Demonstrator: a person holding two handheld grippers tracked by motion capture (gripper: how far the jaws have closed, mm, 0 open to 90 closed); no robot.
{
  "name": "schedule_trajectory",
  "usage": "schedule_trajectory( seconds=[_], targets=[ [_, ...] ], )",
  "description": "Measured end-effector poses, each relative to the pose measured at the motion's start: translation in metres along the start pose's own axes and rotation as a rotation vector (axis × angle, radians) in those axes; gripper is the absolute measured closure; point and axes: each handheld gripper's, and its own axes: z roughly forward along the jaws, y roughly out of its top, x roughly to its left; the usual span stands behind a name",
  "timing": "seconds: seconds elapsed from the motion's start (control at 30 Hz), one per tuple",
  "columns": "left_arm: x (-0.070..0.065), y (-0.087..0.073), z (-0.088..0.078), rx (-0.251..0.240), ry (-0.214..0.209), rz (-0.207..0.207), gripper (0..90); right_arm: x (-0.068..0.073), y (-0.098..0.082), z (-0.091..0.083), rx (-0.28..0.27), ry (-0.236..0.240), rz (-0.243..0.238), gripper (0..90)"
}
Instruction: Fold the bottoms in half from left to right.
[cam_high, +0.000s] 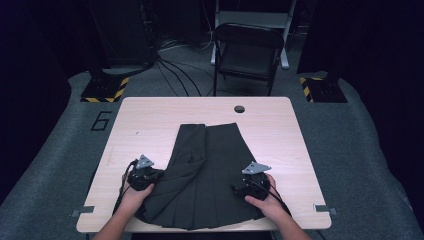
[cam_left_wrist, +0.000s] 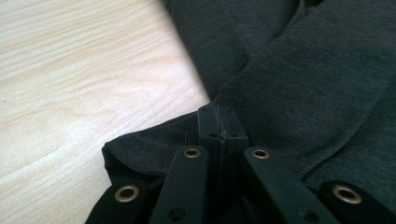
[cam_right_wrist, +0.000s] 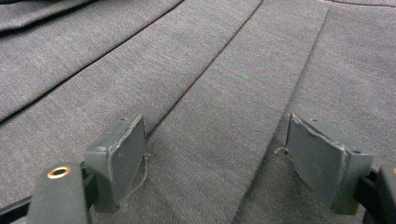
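Forearms, high view: both come in over the near edge of the table (cam_high: 150, 107), each hand on a gripper.
Skirt, high view: dark grey pleated skirt (cam_high: 210, 170) lies flat on the middle of the table, its wide hem at the near edge, its narrow waist towards the far edge.
Left gripper, high view: left gripper (cam_high: 142, 176) sits at the skirt's left side edge, near the near-left corner of the table.
Right gripper, high view: right gripper (cam_high: 250, 182) rests on the skirt's right part, towards the near-right corner.
Far side, high view: round hole (cam_high: 239, 109) near the table's far edge; folding chair (cam_high: 247, 50) on the floor beyond it.
Left gripper view: jaws pressed together, clenched on the skirt's (cam_left_wrist: 303, 84) side edge, the cloth bunched between them; bare wood of the table (cam_left_wrist: 70, 84) beside it.
Right gripper view: jaws stand wide apart, released, over the skirt's (cam_right_wrist: 210, 93) pleats; whether the pads (cam_right_wrist: 123, 154) touch the cloth I cannot tell.
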Motion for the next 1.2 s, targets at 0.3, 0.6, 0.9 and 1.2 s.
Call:
schedule_trajectory(
  seconds=[0.3,0.6,0.9,1.2],
  targets=[
    [-0.028,0.019,-0.019,-0.021,-0.123,0.051,90.0,0.0,0.0,0.0,-0.001,0.003,0.003,19.6],
    [-0.085,0.022,-0.022,0.015,-0.234,0.155,90.0,0.0,0.0,0.0,-0.01,-0.003,0.003,19.6],
    [-0.088,0.024,-0.044,-0.047,-0.228,0.12,79.6,-0.001,0.003,-0.001,0.025,0.002,0.002,24.4],
    [-0.047,0.012,-0.073,-0.102,-0.164,-0.039,65.2,0.013,0.038,-0.01,0.128,0.047,-0.05,39.2]
  ],
)
